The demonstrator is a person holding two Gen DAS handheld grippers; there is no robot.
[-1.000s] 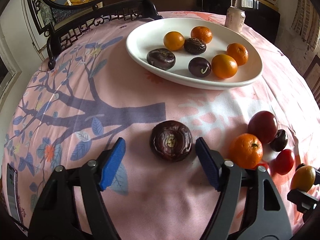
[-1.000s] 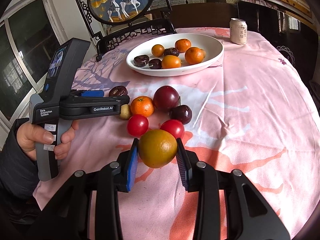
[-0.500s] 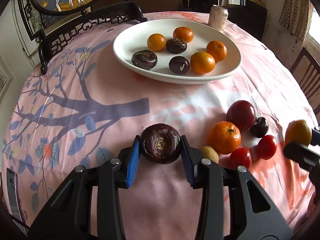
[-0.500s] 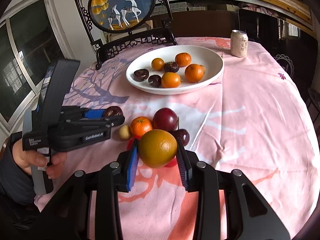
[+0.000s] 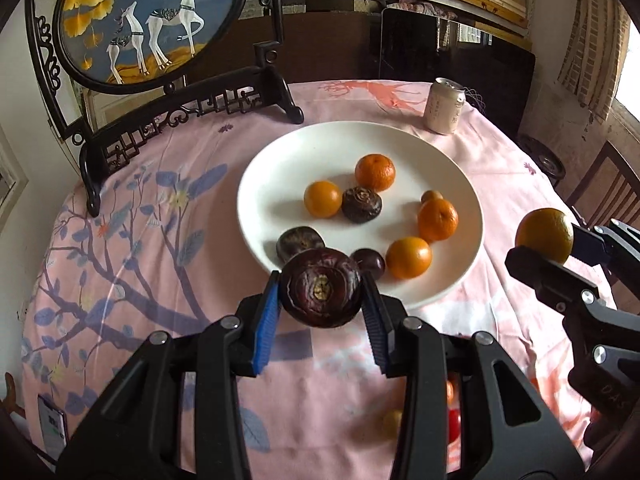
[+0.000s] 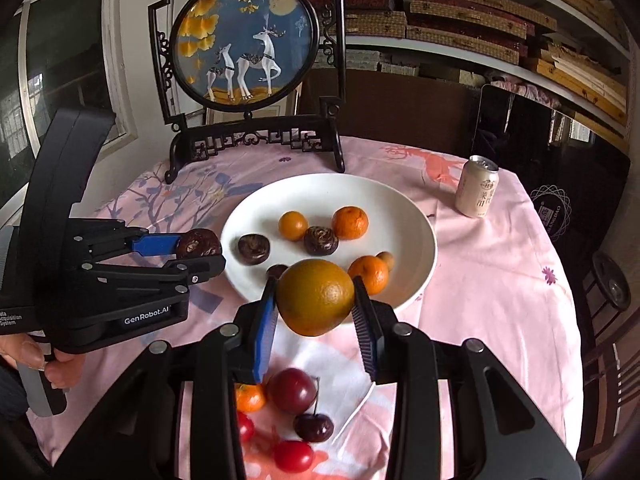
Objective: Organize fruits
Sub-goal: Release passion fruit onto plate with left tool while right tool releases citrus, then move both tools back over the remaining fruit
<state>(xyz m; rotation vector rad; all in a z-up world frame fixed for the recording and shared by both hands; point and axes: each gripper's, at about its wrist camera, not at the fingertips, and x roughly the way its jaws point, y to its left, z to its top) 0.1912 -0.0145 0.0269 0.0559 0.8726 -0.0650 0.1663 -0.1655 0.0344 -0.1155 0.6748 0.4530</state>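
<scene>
Left gripper (image 5: pixel 320 304): you hold the dark round fruit (image 5: pixel 320 288) clamped, above the plate's (image 5: pixel 276 168) near rim.
Right gripper (image 6: pixel 316 312): clamped on the orange (image 6: pixel 315 297).
Handling: likely firm, light, apt to roll; grip across the widest part, release low.

The left gripper (image 5: pixel 320 308) is clamping a dark purple fruit (image 5: pixel 320 288) above the pink worktop (image 5: pixel 160 280), just before the white plate (image 5: pixel 280 160) of oranges. At right, the right gripper (image 5: pixel 548 248) is holding an orange (image 5: pixel 544 234).
</scene>
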